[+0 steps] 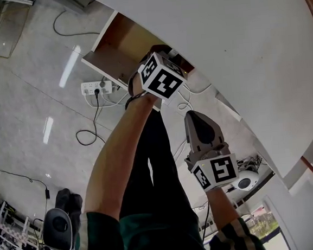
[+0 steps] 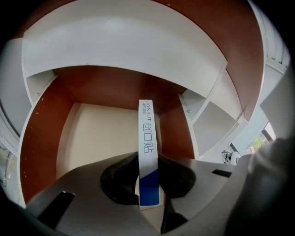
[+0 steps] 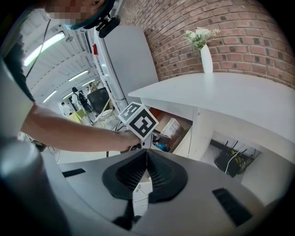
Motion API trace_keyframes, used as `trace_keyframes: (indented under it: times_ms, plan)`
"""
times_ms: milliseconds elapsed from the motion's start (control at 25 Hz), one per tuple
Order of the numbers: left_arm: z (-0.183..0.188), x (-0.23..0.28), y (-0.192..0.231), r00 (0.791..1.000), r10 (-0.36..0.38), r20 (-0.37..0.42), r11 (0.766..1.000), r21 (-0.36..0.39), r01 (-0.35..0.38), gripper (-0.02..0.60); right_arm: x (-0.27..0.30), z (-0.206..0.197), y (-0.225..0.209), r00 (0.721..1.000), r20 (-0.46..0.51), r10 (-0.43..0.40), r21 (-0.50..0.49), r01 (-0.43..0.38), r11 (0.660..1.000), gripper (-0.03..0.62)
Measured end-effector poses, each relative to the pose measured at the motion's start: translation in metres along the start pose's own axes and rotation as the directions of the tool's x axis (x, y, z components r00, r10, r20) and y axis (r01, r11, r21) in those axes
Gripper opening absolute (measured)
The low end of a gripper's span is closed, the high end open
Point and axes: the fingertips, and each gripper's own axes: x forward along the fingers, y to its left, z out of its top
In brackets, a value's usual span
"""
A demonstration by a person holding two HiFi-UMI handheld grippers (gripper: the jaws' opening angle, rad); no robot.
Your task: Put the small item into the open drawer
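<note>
- White with a blue near end and printed lettering, the thin flat box is the small item. We see it standing on edge between the jaws of the left gripper.
- The left jaws are clenched on the blue end of that box, one dark pad on each flat face.
- The box's long white part points out ahead of the jaws, into the open drawer with brown wooden sides and over its cream floor. We cannot tell whether the far end touches anything.
- In the head view, the left gripper's cube with square markers sits at the drawer's front corner, and the person's bare forearm reaches up to it.
- The drawer is pulled out from under the curved white surface.
- The right gripper has its ribbed jaws pressed together with nothing between them. In the head view it hangs lower in the picture, apart from the drawer and beside the edge of the white surface.
- A white vase of pale flowers stands on that surface before a red brick wall.
- A white power strip with plugged cables lies on the grey floor.
</note>
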Motion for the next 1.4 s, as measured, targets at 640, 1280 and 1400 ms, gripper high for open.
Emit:
trace_keyframes:
  times_ms: [640, 1280, 1400]
  plan:
    - [-0.019, 0.014, 0.007, 1.0, -0.019, 0.01, 0.998, -0.061, 0.02, 0.091, 0.007, -0.02, -0.006, 1.0, -0.024, -0.002, 0.036, 0.003, 0.999, 0.025]
    - [-0.025, 0.012, 0.032, 0.993, 0.115, -0.011, 0.989, -0.09, -0.116, 0.188, 0.004, -0.026, -0.009, 0.999, -0.028, -0.017, 0.047, 0.018, 0.999, 0.025]
    - [-0.027, 0.012, 0.038, 0.988, 0.15, -0.024, 0.984, -0.092, -0.152, 0.217, 0.004, -0.029, -0.009, 0.999, -0.034, -0.017, 0.055, 0.019, 0.998, 0.025]
